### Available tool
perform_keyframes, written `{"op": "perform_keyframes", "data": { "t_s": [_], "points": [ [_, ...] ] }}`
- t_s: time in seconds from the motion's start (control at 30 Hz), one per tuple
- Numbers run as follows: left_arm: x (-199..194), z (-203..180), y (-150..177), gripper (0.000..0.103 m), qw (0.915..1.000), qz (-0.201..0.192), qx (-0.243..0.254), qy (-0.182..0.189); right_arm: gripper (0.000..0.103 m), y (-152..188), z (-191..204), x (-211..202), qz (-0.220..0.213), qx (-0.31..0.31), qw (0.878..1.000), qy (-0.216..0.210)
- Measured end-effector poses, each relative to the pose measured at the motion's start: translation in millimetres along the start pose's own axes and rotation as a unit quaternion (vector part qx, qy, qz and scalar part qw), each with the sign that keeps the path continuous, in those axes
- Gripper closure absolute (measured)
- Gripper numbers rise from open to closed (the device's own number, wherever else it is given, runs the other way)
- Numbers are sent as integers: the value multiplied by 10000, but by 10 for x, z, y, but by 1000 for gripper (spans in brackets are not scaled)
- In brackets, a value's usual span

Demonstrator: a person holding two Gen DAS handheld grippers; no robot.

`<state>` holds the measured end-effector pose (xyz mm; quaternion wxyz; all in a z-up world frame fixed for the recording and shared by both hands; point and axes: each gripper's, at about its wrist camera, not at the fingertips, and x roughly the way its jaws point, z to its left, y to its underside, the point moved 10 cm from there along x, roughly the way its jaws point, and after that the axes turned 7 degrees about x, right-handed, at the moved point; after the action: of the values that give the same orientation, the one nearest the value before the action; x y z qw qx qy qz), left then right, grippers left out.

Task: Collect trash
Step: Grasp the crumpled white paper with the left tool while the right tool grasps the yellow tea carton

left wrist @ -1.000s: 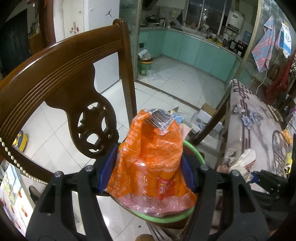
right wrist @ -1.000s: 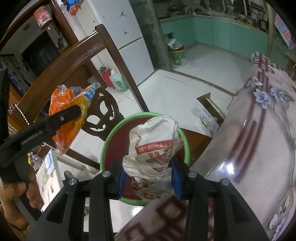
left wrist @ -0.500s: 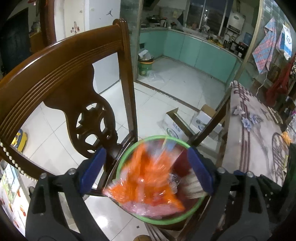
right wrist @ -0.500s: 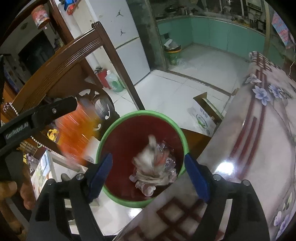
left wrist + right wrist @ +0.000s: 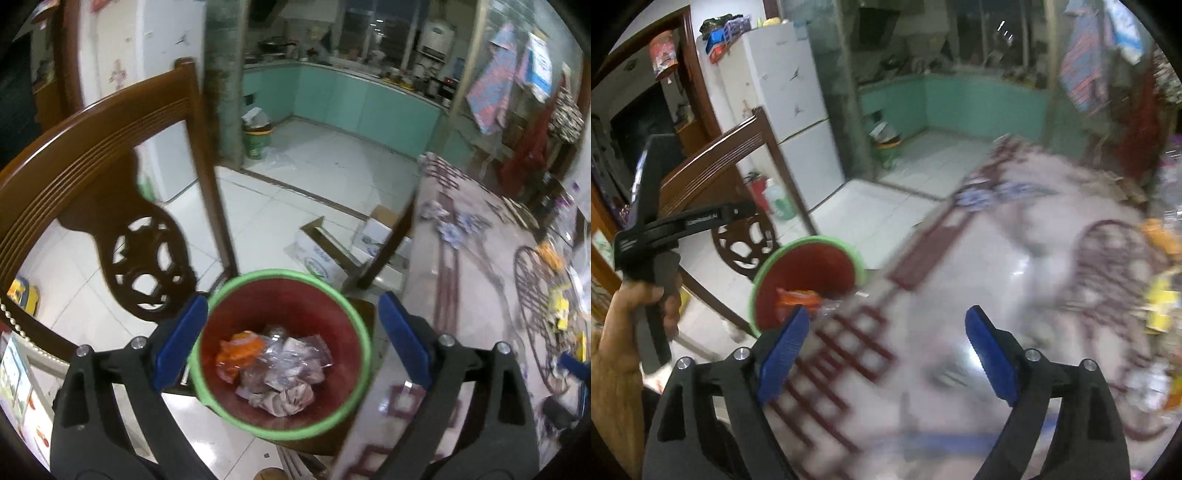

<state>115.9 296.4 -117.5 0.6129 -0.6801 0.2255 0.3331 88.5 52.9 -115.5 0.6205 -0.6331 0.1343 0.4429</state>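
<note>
A red bin with a green rim (image 5: 280, 274) stands on the chair seat beside the table. In it lie an orange wrapper (image 5: 236, 350), crumpled white paper (image 5: 284, 400) and clear plastic. My left gripper (image 5: 291, 332) hangs over the bin, its jaws opening with nothing between them. My right gripper (image 5: 886, 354) is over the patterned table (image 5: 997, 295), its jaws also opening and empty. The right wrist view is blurred; it shows the bin (image 5: 757, 288) to the left with the orange wrapper (image 5: 796, 297) inside. Yellow and orange wrappers (image 5: 1160, 302) lie on the table at the right.
A carved wooden chair back (image 5: 92, 147) rises behind the bin. Cardboard boxes (image 5: 321, 254) lie on the tiled floor past the table corner. A round wire trivet (image 5: 535, 295) and litter sit on the table. A hand (image 5: 639, 306) holds the left gripper's handle.
Both grippers opened; the orange wrapper and the white paper dropped into the bin. My right gripper swung right and up, off the bin and over the table. The left shifted slightly.
</note>
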Motion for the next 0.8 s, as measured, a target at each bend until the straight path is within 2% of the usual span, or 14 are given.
{"op": "perform_keyframes", "data": {
  "t_s": [0.13,0.23,0.37,0.4,0.5,0.53,0.63,0.73,0.8],
  "points": [
    [-116,-639,132,12,9983,41,513,278,12,80,-626,-643,-344,67,9976,595],
    [-305,-1313,261,12,9938,64,691,872,11,177,-1273,-1064,-528,392,9924,1044],
    [-631,-2183,482,8,9848,-32,903,1481,11,429,-2201,-1398,-416,1300,9819,1313],
    [-684,-2400,552,8,9822,1,922,1636,11,490,-2528,-1465,-434,1675,9740,1463],
    [-776,-2978,766,8,9735,209,1090,2000,11,603,-3196,-1512,-409,2406,9529,1801],
    [-799,-3142,832,8,9714,244,1165,2054,11,645,-3488,-1475,-363,2746,9412,1933],
    [-861,-3640,1032,8,9644,334,1479,2168,11,747,-3948,-1311,-96,3132,9262,2094],
    [-867,-3929,1157,8,9593,441,1705,2206,11,866,-4252,-1084,256,3145,9197,2337],
    [-842,-4090,1209,8,9575,489,1834,2169,15,940,-4322,-949,413,3291,9180,2173]
  ]
}}
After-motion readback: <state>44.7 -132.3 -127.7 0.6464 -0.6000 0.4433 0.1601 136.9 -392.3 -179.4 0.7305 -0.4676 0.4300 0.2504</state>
